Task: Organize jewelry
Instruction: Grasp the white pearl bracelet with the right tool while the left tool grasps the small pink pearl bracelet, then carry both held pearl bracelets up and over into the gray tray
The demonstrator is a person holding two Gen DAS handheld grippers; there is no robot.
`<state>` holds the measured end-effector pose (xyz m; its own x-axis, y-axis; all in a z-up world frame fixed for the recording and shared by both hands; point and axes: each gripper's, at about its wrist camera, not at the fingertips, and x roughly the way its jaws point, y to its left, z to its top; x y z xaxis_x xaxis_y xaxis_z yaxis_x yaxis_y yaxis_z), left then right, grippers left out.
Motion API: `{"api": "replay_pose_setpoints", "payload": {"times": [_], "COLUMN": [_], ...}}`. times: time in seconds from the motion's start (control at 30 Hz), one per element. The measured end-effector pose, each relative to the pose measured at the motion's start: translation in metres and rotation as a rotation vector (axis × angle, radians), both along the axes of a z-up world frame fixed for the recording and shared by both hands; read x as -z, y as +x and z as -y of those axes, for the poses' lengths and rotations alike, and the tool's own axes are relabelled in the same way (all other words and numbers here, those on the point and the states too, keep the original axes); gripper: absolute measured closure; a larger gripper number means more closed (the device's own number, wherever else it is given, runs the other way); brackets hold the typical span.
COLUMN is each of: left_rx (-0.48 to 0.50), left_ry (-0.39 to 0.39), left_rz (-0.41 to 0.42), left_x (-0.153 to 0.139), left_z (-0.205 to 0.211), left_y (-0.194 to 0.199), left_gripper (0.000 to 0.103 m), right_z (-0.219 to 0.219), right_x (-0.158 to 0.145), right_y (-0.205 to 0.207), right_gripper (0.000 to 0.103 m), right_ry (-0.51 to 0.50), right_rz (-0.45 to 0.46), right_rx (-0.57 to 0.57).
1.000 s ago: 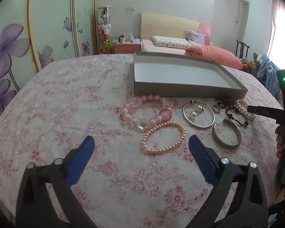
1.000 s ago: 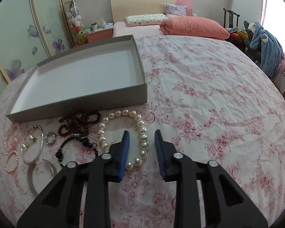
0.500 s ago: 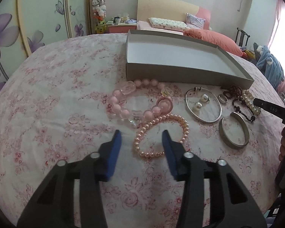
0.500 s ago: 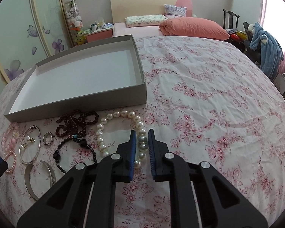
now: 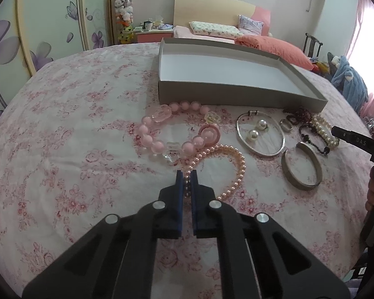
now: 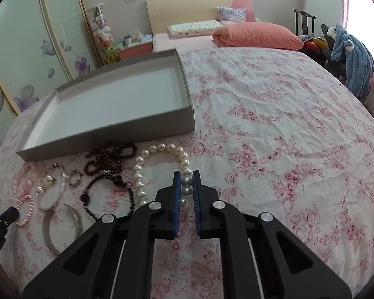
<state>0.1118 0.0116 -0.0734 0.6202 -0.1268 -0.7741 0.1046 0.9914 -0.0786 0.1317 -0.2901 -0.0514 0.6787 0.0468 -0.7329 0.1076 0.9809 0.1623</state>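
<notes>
My left gripper [image 5: 186, 174] is shut on the small pink pearl bracelet [image 5: 236, 164], which lies on the floral bedspread. My right gripper [image 6: 186, 178] is shut on the white pearl necklace [image 6: 162, 148], also lying on the bedspread. The empty grey tray [image 5: 227, 92] stands behind the jewelry and also shows in the right wrist view [image 6: 107, 134]. A big pink bead bracelet [image 5: 159, 147], a silver bangle [image 5: 259, 149] with two pearl earrings [image 5: 253, 134] inside, a silver cuff [image 5: 301, 184], a ring [image 5: 285, 124] and dark bead strings [image 6: 107, 154] lie between the grippers.
The floral bedspread [image 6: 274, 129] stretches wide to the right of the tray. A black bead bracelet [image 6: 107, 191] lies beside the white pearls. Pillows and a headboard [image 6: 187, 10] are far behind, and a chair with blue clothing [image 6: 354, 57] stands at the right.
My left gripper moved forward and closed from wide open onto the pink pearl bracelet. My right gripper narrowed its jaws and closed on the white pearl necklace.
</notes>
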Motion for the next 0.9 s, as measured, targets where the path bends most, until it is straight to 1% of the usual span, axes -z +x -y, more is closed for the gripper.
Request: {"api": "replay_pose_setpoints", "payload": {"times": [0.27, 0.4, 0.53, 0.63, 0.9], "left_rx": [0.017, 0.03, 0.039, 0.047, 0.062], "left_ry": [-0.046, -0.062, -0.074, -0.086, -0.1], "left_rz": [0.079, 0.124, 0.152, 0.168, 0.202], "left_x": [-0.021, -0.033, -0.04, -0.045, -0.056], "left_z": [0.0, 0.002, 0.004, 0.006, 0.01], "left_y": [-0.008, -0.012, -0.014, -0.015, -0.018], "left_gripper": [0.096, 0.096, 0.096, 0.096, 0.096], "right_z": [-0.003, -0.006, -0.011, -0.014, -0.023], "right_x": [-0.028, -0.038, -0.047, -0.053, -0.058], "right_y": [-0.015, -0.02, -0.025, -0.029, -0.035], "right_gripper": [0.093, 0.093, 0.093, 0.093, 0.093], "right_ry": [0.068, 0.097, 0.111, 0.116, 0.122], "right_rz": [0.119, 0.162, 0.2, 0.221, 0.238], "right_rx": [-0.046, -0.076, -0.102, -0.116, -0.147]}}
